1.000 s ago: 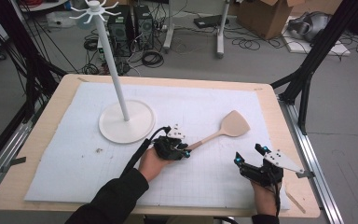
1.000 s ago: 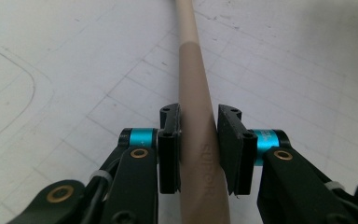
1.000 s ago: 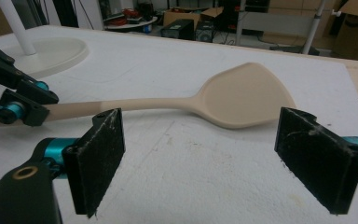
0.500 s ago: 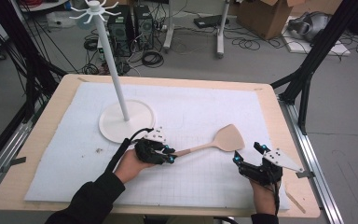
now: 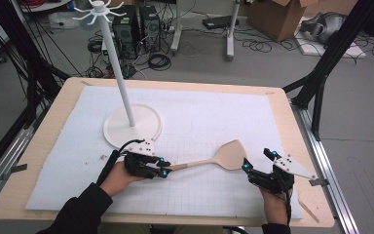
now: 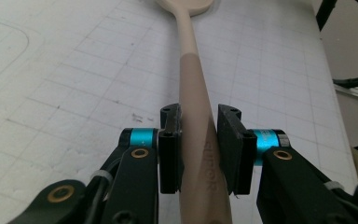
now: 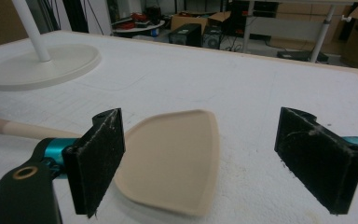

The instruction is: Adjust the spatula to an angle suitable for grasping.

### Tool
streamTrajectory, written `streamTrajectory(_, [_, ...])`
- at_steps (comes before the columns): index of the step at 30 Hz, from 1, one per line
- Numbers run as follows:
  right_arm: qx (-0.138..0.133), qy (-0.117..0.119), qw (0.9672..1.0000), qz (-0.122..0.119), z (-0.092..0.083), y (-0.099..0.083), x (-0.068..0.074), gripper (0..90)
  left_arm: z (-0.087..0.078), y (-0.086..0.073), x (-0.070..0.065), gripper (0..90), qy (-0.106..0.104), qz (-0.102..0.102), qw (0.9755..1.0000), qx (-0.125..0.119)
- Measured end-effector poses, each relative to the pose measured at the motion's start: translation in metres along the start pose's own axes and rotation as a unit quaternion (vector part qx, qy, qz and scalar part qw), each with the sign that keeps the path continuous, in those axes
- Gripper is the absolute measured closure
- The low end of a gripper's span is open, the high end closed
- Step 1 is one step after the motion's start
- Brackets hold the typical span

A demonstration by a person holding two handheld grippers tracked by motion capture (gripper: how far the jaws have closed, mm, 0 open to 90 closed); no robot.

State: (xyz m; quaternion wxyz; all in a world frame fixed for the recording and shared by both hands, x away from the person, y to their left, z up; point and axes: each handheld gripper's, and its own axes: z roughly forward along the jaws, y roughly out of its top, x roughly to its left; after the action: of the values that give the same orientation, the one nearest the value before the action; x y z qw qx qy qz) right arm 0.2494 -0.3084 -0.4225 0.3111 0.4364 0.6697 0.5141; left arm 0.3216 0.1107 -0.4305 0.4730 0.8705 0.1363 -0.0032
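A beige spatula (image 5: 224, 157) lies low over the white mat, its handle pointing left and its flat blade to the right. My left gripper (image 5: 164, 169) is shut on the handle; in the left gripper view both pads (image 6: 170, 149) press the handle of the spatula (image 6: 196, 121). My right gripper (image 5: 259, 160) stands open at the right, just right of the blade. In the right gripper view the spatula blade (image 7: 172, 161) lies between and just beyond its wide-apart jaws, touching neither pad (image 7: 98, 161).
A white stand (image 5: 121, 85) with a round base (image 5: 148, 129) and hooks on top rises at the mat's left rear. The white gridded mat (image 5: 199, 117) covers a wooden table (image 5: 292, 122). Metal frame rails run along both sides.
My left gripper has carried the spatula leftward and toward the near edge, so the blade now sits close to the right gripper. The right gripper has stayed put.
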Motion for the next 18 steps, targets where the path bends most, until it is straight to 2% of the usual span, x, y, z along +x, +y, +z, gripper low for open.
streamTrajectory(3, [0.002,0.003,1.0,0.0,0.0,0.001,0.001,14.7,-0.006,-0.008,0.002,70.5,-0.013,-0.005,0.9999,-0.006])
streamTrajectory(10, [0.01,0.022,0.9997,-0.004,0.002,0.004,0.006,14.7,-0.017,-0.016,0.007,70.4,-0.031,0.01,0.9994,-0.012])
streamTrajectory(12, [0.012,0.036,0.9992,-0.012,0.004,0.006,0.008,14.6,-0.018,-0.02,0.01,70.4,-0.037,0.014,0.9992,-0.005])
streamTrajectory(18, [0.019,0.054,0.9982,-0.018,0.008,0.008,0.012,14.6,-0.015,-0.025,0.016,70.4,-0.042,0.014,0.999,0.009])
